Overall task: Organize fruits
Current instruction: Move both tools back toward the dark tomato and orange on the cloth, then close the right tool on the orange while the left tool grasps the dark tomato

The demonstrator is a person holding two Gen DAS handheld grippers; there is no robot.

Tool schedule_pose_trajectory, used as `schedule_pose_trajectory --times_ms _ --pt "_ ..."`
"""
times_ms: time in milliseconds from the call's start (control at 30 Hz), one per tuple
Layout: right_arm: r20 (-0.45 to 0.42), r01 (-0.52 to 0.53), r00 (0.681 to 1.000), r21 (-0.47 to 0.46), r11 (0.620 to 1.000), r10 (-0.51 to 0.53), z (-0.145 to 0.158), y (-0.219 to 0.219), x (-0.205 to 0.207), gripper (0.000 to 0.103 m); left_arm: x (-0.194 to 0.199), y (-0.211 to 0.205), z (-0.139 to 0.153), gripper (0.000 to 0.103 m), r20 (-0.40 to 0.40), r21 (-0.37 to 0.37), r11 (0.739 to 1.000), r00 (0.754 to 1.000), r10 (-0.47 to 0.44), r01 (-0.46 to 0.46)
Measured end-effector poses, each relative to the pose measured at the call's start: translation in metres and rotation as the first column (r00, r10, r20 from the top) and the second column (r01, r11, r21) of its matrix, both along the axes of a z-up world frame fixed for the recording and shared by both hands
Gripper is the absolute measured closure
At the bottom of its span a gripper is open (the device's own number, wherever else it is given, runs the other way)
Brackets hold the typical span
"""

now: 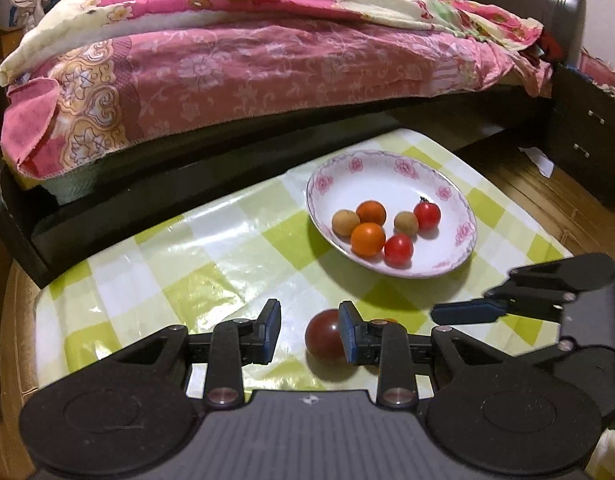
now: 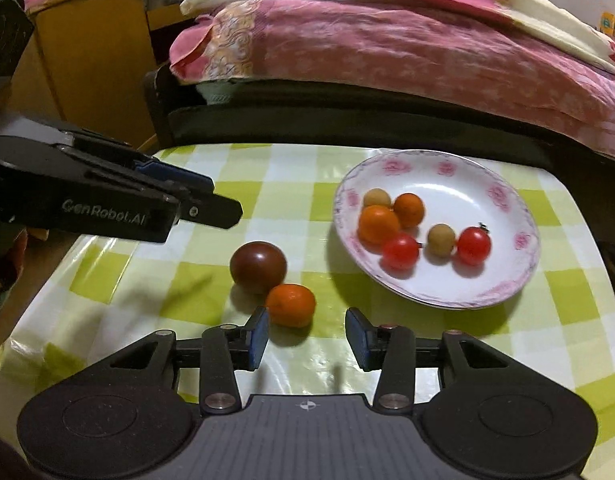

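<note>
A white flowered plate (image 1: pixel 447 268) (image 2: pixel 507 184) on the green checked tablecloth holds several small fruits: orange ones (image 1: pixel 367 239) (image 2: pixel 378 224), red tomatoes (image 1: pixel 398 249) (image 2: pixel 473 246) and tan ones (image 1: pixel 344 222) (image 2: pixel 441 239). A dark red tomato (image 1: pixel 322 333) (image 2: pixel 258 266) and an orange fruit (image 2: pixel 290 305) lie on the cloth. My left gripper (image 1: pixel 309 330) is open, the dark tomato against its right finger. My right gripper (image 2: pixel 306 338) is open just behind the orange fruit. Each gripper also shows in the other's view (image 1: pixel 467 312) (image 2: pixel 211 200).
A bed with a pink floral quilt (image 1: pixel 247 60) (image 2: pixel 387 48) runs along the table's far side on a dark frame. A dark nightstand (image 1: pixel 587 140) stands at the right. A wooden cabinet (image 2: pixel 91 48) stands at the left. The tablecloth (image 1: pixel 187 248) (image 2: pixel 291 184) covers a small table.
</note>
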State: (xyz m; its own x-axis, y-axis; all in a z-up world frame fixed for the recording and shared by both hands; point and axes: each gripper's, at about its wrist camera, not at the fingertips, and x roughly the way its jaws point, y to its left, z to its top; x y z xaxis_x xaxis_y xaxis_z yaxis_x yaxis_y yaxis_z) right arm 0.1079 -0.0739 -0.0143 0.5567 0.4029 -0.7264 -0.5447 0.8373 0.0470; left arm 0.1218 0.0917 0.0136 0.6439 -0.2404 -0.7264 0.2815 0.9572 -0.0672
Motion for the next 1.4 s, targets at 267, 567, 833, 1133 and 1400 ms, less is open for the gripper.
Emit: schedule_pose_trajectory --times_ms 267,567,833,1133,1400 --pt "-0.026 -0.022 0.999 -0.047 0.999 0.021 -0.017 0.025 0.011 0.066 -0.003 0.007 -0.006 0.064 -0.015 0.003 1.000 1.000 -0.014 0.014" --pt "-0.062 0.034 0.997 -0.070 0.997 -0.038 -0.020 0.021 0.012 0.074 0.000 0.005 -0.015 0.064 -0.041 -0.019 0.999 0.999 -0.029 0.029" --pt "-0.088 0.069 0.993 -0.099 0.993 -0.078 -0.005 -0.024 -0.023 0.074 0.007 -0.022 -0.026 0.064 -0.071 0.006 0.996 0.993 -0.092 0.093" --pt "-0.132 0.185 0.973 -0.035 0.982 -0.188 -0.013 -0.055 -0.032 0.074 0.020 -0.053 -0.036 0.052 -0.019 0.126 0.987 0.995 -0.096 0.098" --pt "-0.134 0.226 0.965 -0.026 0.974 -0.227 -0.024 -0.056 -0.015 0.074 0.026 -0.046 -0.057 0.054 -0.034 0.169 0.984 0.999 -0.042 0.047"
